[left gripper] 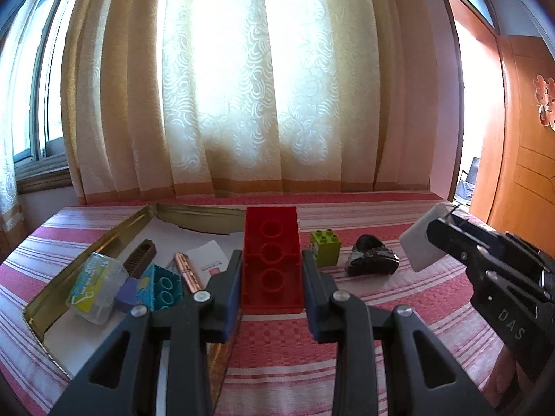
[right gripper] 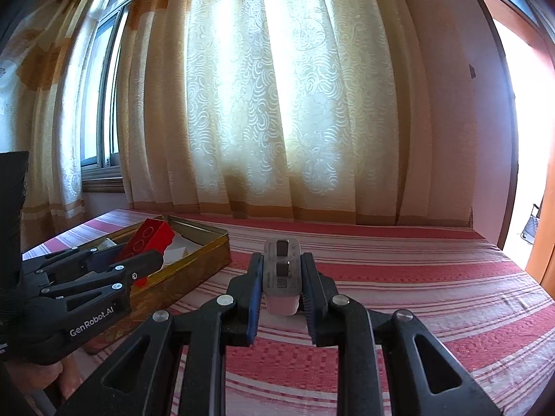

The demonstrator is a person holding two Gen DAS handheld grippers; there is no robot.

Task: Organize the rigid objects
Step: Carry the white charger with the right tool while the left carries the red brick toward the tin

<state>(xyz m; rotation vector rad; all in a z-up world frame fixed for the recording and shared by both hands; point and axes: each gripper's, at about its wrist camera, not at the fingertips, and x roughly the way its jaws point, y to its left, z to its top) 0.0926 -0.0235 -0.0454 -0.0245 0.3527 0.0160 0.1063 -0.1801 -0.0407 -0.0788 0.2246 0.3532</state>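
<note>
The right gripper (right gripper: 281, 277) clamps a small white plastic charger block (right gripper: 281, 275) between its blue-padded fingers (right gripper: 255, 287), above the red-and-white striped cloth (right gripper: 416, 277). To the left, the black left gripper (right gripper: 138, 263) holds a red plastic building brick (right gripper: 147, 237) over the gold metal tin (right gripper: 194, 267).

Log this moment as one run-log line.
left gripper: holds red brick | right gripper: holds white charger | gold tin: open, partly filled

"GenRobot.AI" on left hand-held gripper (right gripper: 147, 263) body; "DAS" on right hand-held gripper (left gripper: 440, 234) body.
</note>
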